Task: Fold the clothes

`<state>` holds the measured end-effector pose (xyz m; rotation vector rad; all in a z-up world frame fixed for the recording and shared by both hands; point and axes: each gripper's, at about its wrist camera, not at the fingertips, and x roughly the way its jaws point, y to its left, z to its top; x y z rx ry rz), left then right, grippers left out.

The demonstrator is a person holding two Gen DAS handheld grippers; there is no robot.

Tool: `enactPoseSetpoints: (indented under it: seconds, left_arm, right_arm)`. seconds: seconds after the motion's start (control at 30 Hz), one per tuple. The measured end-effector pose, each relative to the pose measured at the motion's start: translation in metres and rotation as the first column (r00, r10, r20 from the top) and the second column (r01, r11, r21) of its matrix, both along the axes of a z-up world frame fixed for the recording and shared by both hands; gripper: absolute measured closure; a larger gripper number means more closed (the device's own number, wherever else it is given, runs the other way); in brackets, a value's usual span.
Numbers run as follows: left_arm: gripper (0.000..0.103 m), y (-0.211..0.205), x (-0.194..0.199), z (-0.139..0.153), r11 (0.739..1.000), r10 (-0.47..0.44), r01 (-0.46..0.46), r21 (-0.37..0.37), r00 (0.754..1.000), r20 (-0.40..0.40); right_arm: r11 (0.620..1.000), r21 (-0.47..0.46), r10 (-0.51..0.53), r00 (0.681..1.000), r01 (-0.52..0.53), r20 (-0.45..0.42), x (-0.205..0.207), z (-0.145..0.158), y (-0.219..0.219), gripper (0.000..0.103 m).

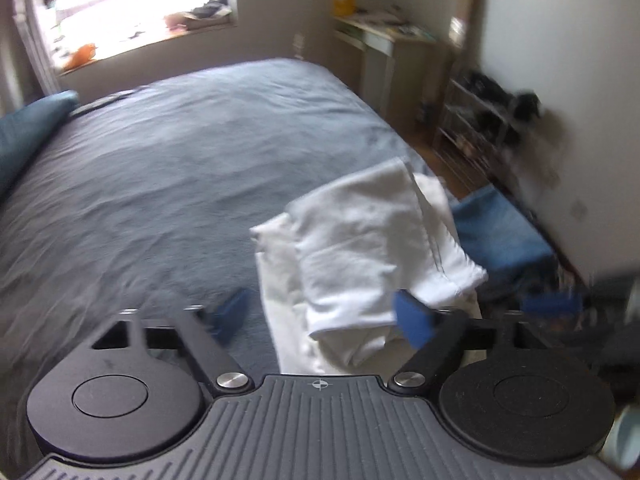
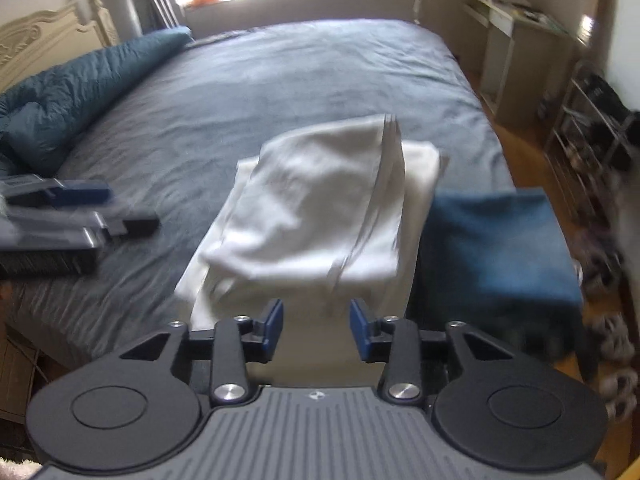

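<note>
Grey-blue bedding covers the bed (image 2: 280, 80) that fills both views, with a teal duvet (image 2: 80, 88) bunched along its left side below the cream headboard (image 2: 44, 40). Left of the folded white garment (image 2: 312, 216), the left gripper (image 1: 320, 316) has its jaws spread wide with nothing pressed between the blue pads, the white cloth only lying below them. Above that garment's near edge the right gripper (image 2: 316, 330) stands partly open and empty, and a folded blue garment (image 2: 496, 248) sits just beside the white one on its right, at the bed's corner
</note>
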<state>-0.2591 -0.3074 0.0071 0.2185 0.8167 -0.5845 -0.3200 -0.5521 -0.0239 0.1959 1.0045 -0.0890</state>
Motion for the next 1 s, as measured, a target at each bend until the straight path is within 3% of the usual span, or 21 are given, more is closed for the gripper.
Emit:
enactPoseSetpoints:
  seconds: [0.03, 0.07, 0.13, 0.2, 0.43, 0.63, 1.0]
  left_arm:
    - [0.001, 0.006, -0.001, 0.005, 0.999, 0.030, -0.030, -0.012, 1.000, 0.004]
    - [0.001, 0.010, -0.003, 0.008, 0.998, 0.057, -0.057, -0.023, 0.998, -0.001]
    - [0.001, 0.017, -0.005, 0.012, 0.995, 0.100, -0.100, -0.029, 0.995, -0.008]
    - [0.001, 0.022, -0.007, 0.014, 0.991, 0.132, -0.132, -0.021, 0.991, -0.011]
    - [0.000, 0.036, -0.017, 0.019, 0.975, 0.219, -0.219, -0.039, 0.976, -0.009]
    - [0.000, 0.040, -0.020, 0.017, 0.965, 0.261, -0.260, 0.012, 0.965, -0.014]
    - [0.000, 0.051, -0.021, 0.006, 0.957, 0.286, -0.281, 0.075, 0.957, -0.056]
  right_arm:
    - [1.000, 0.002, -0.011, 1.000, 0.011, -0.007, -0.007, 0.000, 0.007, 0.060]
    - [1.000, 0.005, -0.023, 1.000, 0.023, -0.014, -0.013, -0.001, 0.014, 0.059]
    - [0.999, 0.007, -0.033, 0.999, 0.033, -0.017, -0.023, -0.001, 0.026, 0.046]
    - [0.999, -0.017, -0.042, 0.999, 0.042, -0.019, -0.029, 0.001, 0.035, 0.045]
    - [0.990, -0.062, -0.124, 0.992, 0.124, 0.013, -0.034, 0.016, 0.047, 0.023]
    - [0.978, -0.079, -0.191, 0.982, 0.191, 0.012, -0.035, 0.027, 0.054, 0.007]
    - [0.975, -0.126, -0.188, 0.982, 0.185, -0.008, -0.037, 0.032, 0.082, 0.001]
